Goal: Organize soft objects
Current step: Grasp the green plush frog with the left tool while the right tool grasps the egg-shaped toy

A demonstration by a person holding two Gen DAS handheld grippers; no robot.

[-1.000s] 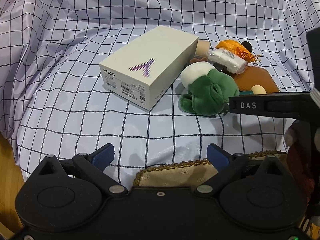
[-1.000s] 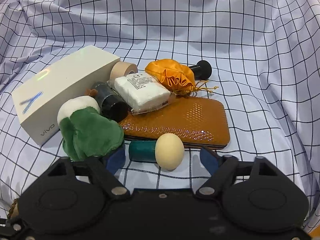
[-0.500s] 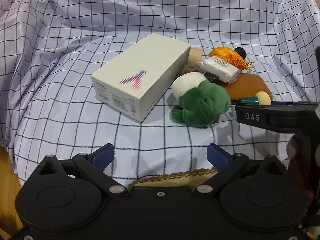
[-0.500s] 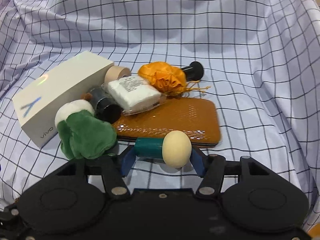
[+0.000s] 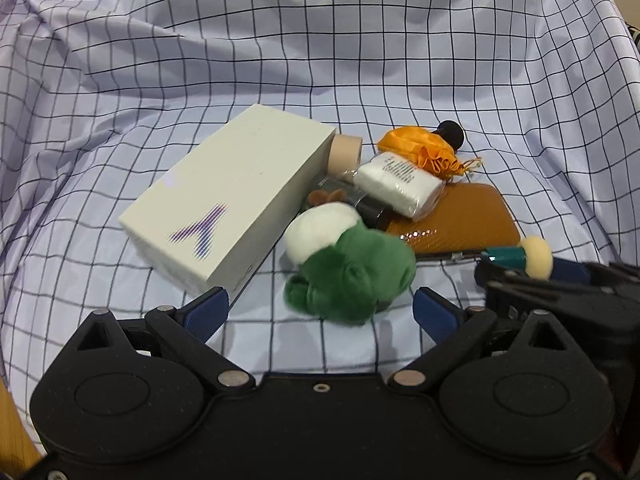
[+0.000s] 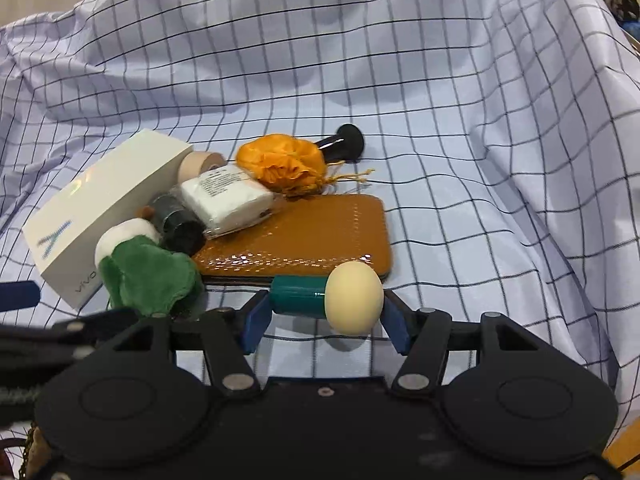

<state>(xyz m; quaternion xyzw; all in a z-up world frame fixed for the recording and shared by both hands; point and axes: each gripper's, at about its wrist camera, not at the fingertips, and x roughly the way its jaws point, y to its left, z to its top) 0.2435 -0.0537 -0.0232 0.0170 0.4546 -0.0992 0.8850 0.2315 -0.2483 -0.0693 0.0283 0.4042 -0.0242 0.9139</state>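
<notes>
Checked cloth (image 6: 440, 80): one box (image 5: 232, 196), one plush (image 5: 352, 276); right gripper (image 6: 326, 314) clamps sponge stick (image 6: 328, 296); left gripper (image 5: 320, 308) jaws apart.

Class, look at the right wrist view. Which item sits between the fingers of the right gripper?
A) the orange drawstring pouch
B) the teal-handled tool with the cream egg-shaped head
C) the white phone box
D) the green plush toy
B: the teal-handled tool lies crosswise between the blue pads of the right gripper, while the plush toy, pouch and box lie on the checked cloth.

R gripper (image 6: 326, 322) clamps teal-handled sponge (image 6: 326, 297).
</notes>
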